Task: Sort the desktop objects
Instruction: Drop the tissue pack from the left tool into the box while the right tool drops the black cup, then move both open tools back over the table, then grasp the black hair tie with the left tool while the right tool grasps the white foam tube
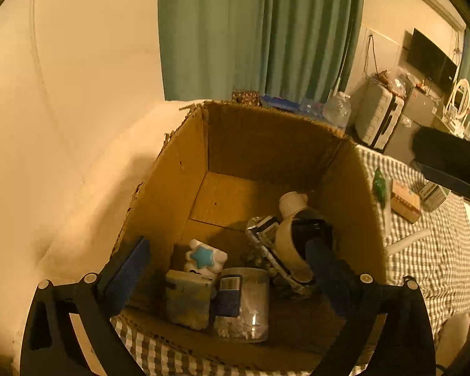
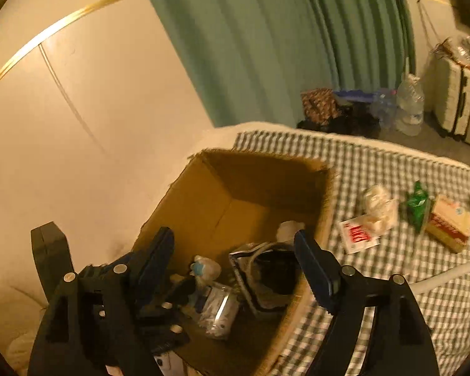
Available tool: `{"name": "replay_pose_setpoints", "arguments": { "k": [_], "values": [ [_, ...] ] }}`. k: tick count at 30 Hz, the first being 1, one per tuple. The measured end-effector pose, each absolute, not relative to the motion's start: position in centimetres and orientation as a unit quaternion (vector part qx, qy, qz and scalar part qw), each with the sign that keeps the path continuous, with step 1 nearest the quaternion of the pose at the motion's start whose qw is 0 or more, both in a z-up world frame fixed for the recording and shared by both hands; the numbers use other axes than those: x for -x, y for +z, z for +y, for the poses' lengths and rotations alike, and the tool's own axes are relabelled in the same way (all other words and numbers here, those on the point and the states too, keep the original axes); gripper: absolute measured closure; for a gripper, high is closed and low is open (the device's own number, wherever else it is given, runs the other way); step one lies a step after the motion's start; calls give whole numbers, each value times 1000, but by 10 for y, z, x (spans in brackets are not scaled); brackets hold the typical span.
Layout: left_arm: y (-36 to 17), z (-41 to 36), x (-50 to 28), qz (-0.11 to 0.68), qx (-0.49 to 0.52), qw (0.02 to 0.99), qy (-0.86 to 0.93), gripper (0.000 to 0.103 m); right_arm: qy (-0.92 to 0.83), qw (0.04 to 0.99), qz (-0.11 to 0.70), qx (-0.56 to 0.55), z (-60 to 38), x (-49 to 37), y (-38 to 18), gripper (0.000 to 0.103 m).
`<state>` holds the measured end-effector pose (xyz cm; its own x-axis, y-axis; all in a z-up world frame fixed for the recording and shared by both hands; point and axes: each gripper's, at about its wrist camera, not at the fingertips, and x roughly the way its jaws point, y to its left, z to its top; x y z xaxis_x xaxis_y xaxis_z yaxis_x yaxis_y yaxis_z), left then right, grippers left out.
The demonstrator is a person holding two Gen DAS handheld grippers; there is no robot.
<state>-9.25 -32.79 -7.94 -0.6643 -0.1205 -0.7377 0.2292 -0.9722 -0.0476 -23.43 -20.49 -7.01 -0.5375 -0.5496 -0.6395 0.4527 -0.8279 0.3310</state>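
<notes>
An open cardboard box (image 1: 266, 144) stands on a checked cloth (image 1: 438, 257). Inside lie a white toy with a blue star (image 1: 205, 257), a bluish sponge block (image 1: 188, 300), a clear plastic jar (image 1: 247, 304), a strap-like device (image 1: 285, 244) and a white figurine (image 1: 293, 202). My left gripper (image 1: 232, 266) is open and empty above the box's near side. My right gripper (image 2: 235, 250) is open and empty over the same box (image 2: 244, 200). Beside the box on the cloth (image 2: 391, 163) lie a red-and-white sachet (image 2: 358, 235), crumpled tissue (image 2: 379, 203), a green packet (image 2: 418, 203) and a small carton (image 2: 449, 222).
A white tube (image 2: 445, 275) lies on the cloth at right. Green curtains (image 1: 260, 31) hang behind. Water bottles (image 2: 409, 106), bags and a white suitcase (image 1: 379, 116) stand on the floor beyond. A cream wall (image 1: 78, 78) is at left.
</notes>
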Motion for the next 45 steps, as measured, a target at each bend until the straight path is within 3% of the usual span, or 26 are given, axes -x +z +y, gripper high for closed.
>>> {"name": "replay_pose_setpoints", "arguments": {
  "k": [8, 13, 24, 28, 31, 41, 43, 45],
  "values": [
    [-39, -259, 67, 59, -372, 33, -926, 0, -911, 200, -63, -354, -92, 216, -41, 24],
    [-40, -189, 59, 54, -374, -2, -926, 0, -927, 132, -62, -345, -7, 207, -35, 24],
    [-130, -24, 89, 25, -451, -69, -889, 0, -917, 58, -121, -377, 111, 208, -96, 24],
    [-172, 13, 99, -18, -454, -87, -886, 0, -907, 53, -137, -394, 133, 215, -131, 24],
    [-198, 24, 109, -43, -459, -85, -883, 0, -895, 51, -144, -420, 142, 221, -158, 24],
    [-247, 7, 134, -15, -490, -48, -870, 3, -874, 56, -146, -459, 153, 258, -204, 24],
    [-246, 7, 132, -19, -483, -49, -874, 6, -867, 60, -151, -471, 151, 261, -213, 24],
    [-245, 6, 132, -22, -477, -50, -877, 16, -862, 58, -139, -485, 146, 263, -220, 24]
  ]
}}
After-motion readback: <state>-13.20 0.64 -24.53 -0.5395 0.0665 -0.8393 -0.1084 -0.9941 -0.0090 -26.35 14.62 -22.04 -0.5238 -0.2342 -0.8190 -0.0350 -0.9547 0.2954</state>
